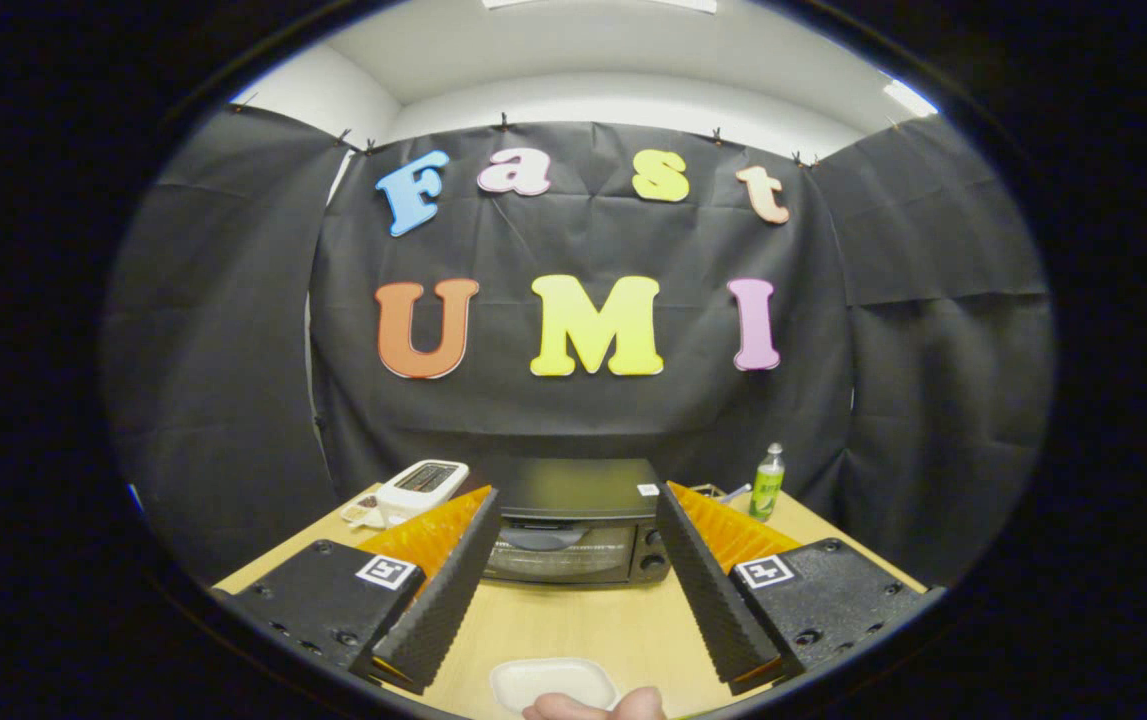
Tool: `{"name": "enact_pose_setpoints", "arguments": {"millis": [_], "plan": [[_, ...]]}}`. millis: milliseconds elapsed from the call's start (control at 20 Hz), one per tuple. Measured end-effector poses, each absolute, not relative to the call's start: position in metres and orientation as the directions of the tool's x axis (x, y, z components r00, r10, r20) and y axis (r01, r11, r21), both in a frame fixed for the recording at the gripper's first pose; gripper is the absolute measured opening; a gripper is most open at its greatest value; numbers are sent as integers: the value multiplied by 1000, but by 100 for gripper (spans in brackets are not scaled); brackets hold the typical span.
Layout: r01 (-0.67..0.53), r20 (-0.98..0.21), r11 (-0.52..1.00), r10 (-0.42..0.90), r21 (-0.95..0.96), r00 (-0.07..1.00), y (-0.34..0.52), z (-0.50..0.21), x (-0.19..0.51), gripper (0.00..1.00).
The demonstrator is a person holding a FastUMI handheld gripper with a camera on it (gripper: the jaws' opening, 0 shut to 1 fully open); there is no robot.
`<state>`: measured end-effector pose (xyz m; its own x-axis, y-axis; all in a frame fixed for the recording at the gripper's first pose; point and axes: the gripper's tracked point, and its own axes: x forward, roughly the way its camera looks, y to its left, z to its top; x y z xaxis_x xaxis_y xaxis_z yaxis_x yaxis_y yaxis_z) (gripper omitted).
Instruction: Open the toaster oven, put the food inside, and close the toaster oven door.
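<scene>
While the gripper (573,560) hangs over the table (583,625) with its jaws spread wide and holding nothing, the black oven (575,520) sits just beyond the fingertips, in line with the gap, its door shut. Nearer than the tips, low between the fingers, lies a white dish (553,682), a bit of a hand (598,706) at its edge. Past the left finger stands a white toaster (423,488); past the right, a green bottle (767,482), its label too small to read.

The gripper (573,575) is spread wide and empty; the closed toaster oven (573,525) stands beyond its fingers at the table's (573,625) far edge.
</scene>
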<state>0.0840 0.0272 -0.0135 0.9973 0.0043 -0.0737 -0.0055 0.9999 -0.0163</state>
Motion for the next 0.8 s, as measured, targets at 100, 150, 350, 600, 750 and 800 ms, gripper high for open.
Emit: {"name": "enact_pose_setpoints", "arguments": {"millis": [100, 150, 350, 600, 750, 800], "plan": [[-5, -36, 1000, 4, -24, 999, 18, 13, 57, 100], [2, -7, 1000, -3, -31, 1000, 13, 25, 41, 100], [-16, 56, 998, 20, -58, 998, 13, 42, -12, 100], [-19, 79, 1000, 21, -21, 997, 8, 34, -54, 100], [-14, 55, 999, 15, -29, 998, 8, 15, -73, 100], [-19, 62, 999, 22, -36, 998, 12, 18, -77, 100]]}}
